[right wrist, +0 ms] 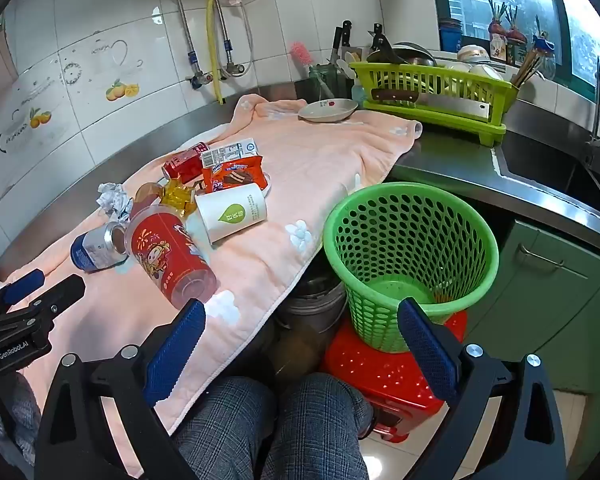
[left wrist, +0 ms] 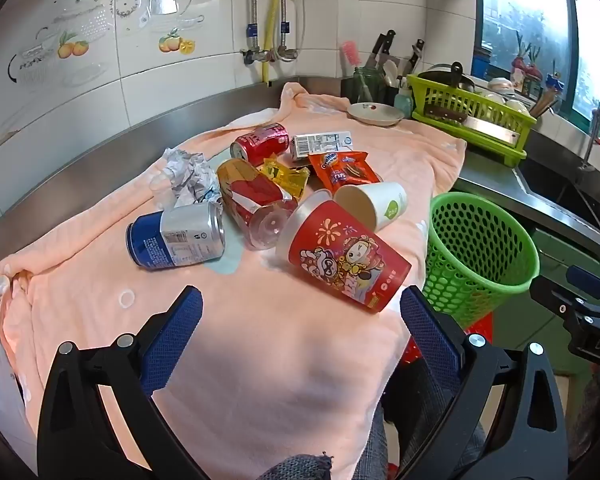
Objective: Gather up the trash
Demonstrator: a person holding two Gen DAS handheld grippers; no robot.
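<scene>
Trash lies in a heap on a peach towel [left wrist: 260, 360]: a red printed cup [left wrist: 348, 260] on its side, a white paper cup [left wrist: 376, 202], a blue and silver can [left wrist: 176, 240], a red can [left wrist: 260, 144], a clear red-labelled cup [left wrist: 252, 200], an orange snack wrapper [left wrist: 344, 170], a yellow wrapper [left wrist: 284, 174], a small carton [left wrist: 320, 144] and crumpled paper [left wrist: 188, 174]. An empty green mesh basket [right wrist: 408, 256] stands on a red stool [right wrist: 388, 372] beside the counter. My left gripper [left wrist: 300, 312] is open just short of the red printed cup. My right gripper [right wrist: 300, 320] is open, low between towel edge and basket.
A small plate [left wrist: 374, 114] sits at the towel's far end. A green dish rack [left wrist: 468, 120] with a cleaver and bowls stands by the sink [right wrist: 560, 176]. Knives and a pink brush stand in holders behind. A person's legs in checked trousers [right wrist: 292, 428] are below.
</scene>
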